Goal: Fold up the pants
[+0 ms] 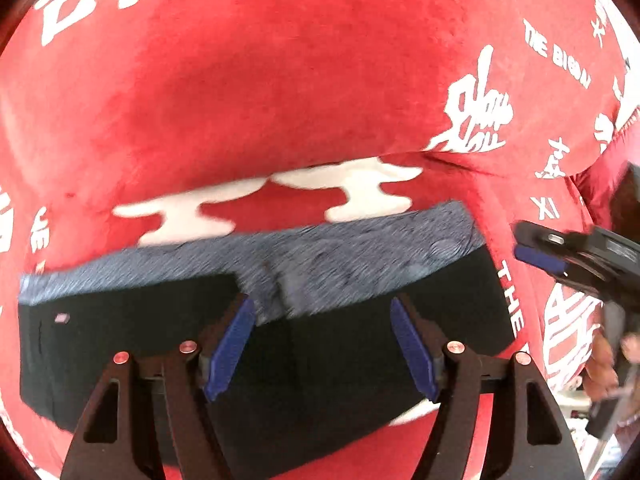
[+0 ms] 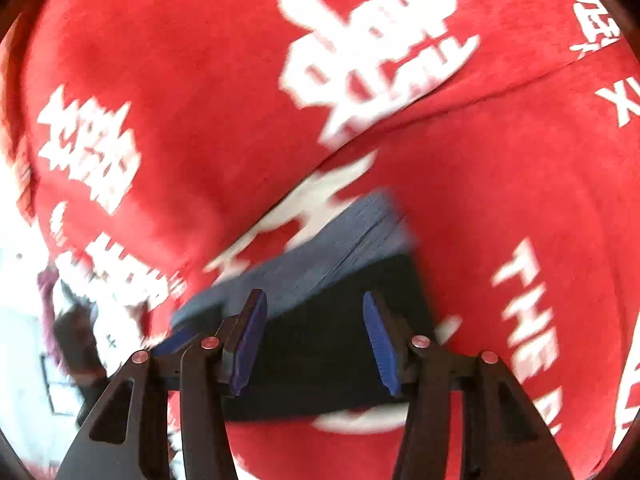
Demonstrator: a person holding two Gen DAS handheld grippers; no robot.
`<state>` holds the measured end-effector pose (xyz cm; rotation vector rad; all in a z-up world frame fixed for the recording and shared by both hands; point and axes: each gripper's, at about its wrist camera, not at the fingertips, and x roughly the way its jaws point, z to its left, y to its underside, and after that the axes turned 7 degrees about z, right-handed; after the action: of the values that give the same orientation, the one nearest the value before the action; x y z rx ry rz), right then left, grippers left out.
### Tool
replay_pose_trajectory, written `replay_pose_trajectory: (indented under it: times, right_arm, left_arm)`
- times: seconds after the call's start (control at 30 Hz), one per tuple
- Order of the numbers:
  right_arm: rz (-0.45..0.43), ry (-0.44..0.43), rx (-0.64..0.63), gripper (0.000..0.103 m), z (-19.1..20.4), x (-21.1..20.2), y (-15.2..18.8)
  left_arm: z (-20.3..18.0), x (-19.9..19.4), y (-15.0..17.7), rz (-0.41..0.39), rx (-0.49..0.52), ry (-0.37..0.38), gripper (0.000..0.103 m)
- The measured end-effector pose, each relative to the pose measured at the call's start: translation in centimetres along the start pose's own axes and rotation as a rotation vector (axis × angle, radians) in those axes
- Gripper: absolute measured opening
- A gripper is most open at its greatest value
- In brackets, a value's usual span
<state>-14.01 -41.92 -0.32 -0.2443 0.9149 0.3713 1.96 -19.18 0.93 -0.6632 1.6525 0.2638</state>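
Red cover (image 1: 280, 80) reads "THE BIGAN" (also "XI").

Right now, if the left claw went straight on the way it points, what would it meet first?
Most likely the folded pants: the left claw stands open above their dark fabric, nothing between. Depth is unclear.

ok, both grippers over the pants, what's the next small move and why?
Probably lower the left gripper onto the grey edge of the folded pants and pinch: both it and the right gripper are open with nothing between the pads.
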Motion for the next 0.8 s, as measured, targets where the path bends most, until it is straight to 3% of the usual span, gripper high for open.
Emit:
replay_pose_trajectory:
  times: [0.1, 0.13, 0.17, 0.27, 0.33, 0.4, 0.5, 0.57, 0.73, 0.8]
  right_arm:
    - [0.057, 0.090, 0.013, 0.051, -2.5, 3.1, -2.6]
    - [0.093, 0.104, 0.013, 0.038, -3.0, 4.6, -3.3]
    - [0.127, 0.096, 0.016, 0.032, -3.3, 5.8, -3.5]
    - [0.168, 0.130, 0.008, 0.032, -2.8, 6.9, -3.9]
    - [0.176, 0.137, -0.062, 0.032, -1.3, 6.6, -3.6]
    - [0.187, 0.199, -0.172, 0.032, 0.6, 6.5, -2.7]
    - [0.184, 0.379, -0.280, 0.045, 2.4, 8.6, -2.1]
    - [0.152, 0.444, -0.307, 0.056, 2.7, 9.1, -2.0]
    - [0.122, 0.409, -0.227, 0.056, 2.6, 7.1, -1.2]
    - [0.064, 0.401, -0.233, 0.056, 3.2, 5.1, 0.0]
  left_arm:
    - [-1.6, 2.3, -0.7, 0.023, 0.014, 0.010, 0.072]
    - [-2.0, 3.1, -0.8, 0.033, 0.018, 0.003, 0.072]
    - [-2.2, 3.8, -0.7, 0.043, 0.023, -0.013, 0.072]
    - [-1.8, 5.1, 0.1, 0.071, 0.019, -0.058, 0.072]
    - [-1.2, 5.2, 1.0, 0.082, 0.031, -0.070, 0.072]
    - [-1.2, 5.2, 1.7, 0.080, 0.073, -0.075, 0.072]
    - [-1.9, 5.2, 2.2, 0.088, 0.132, -0.118, 0.072]
    - [-1.6, 4.5, 2.2, 0.085, 0.110, -0.108, 0.072]
    - [1.7, 2.0, 3.2, 0.067, -0.019, -0.112, 0.072]
    - [3.4, 1.2, 4.1, 0.070, -0.061, -0.138, 0.072]
